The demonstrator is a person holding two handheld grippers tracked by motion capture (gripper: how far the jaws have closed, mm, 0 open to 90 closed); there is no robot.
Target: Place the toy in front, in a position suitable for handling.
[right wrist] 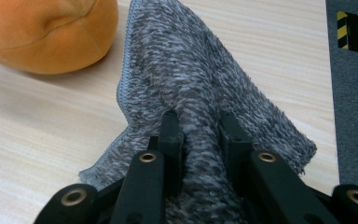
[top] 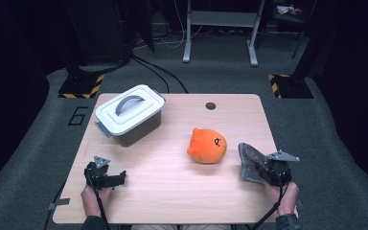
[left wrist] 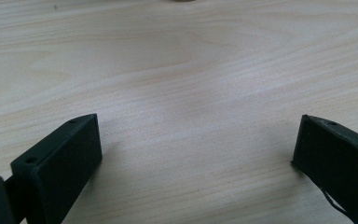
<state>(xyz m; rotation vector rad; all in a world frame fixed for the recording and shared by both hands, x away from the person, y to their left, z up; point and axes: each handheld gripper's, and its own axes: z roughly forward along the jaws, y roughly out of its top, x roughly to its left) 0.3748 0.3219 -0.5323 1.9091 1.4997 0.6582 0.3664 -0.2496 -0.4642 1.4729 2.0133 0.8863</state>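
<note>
A grey fluffy cloth [top: 250,163] hangs near the table's right edge, pinched in my right gripper [top: 263,170]. In the right gripper view the cloth [right wrist: 191,84] bunches up between the two black jaws of that gripper [right wrist: 200,122], which is shut on a fold of it. An orange plush toy [top: 207,145] sits just left of the cloth, its round side [right wrist: 46,32] close by. My left gripper [top: 120,178] rests low at the table's front left, and in the left gripper view it [left wrist: 198,140] stands open over bare wood.
A white lidded bin with a grey handle [top: 130,113] stands at the table's back left. A small dark round hole [top: 211,106] marks the table's far middle. The wooden table [top: 172,187] ends close to my right hand; grey carpet and hazard-striped stands lie beyond.
</note>
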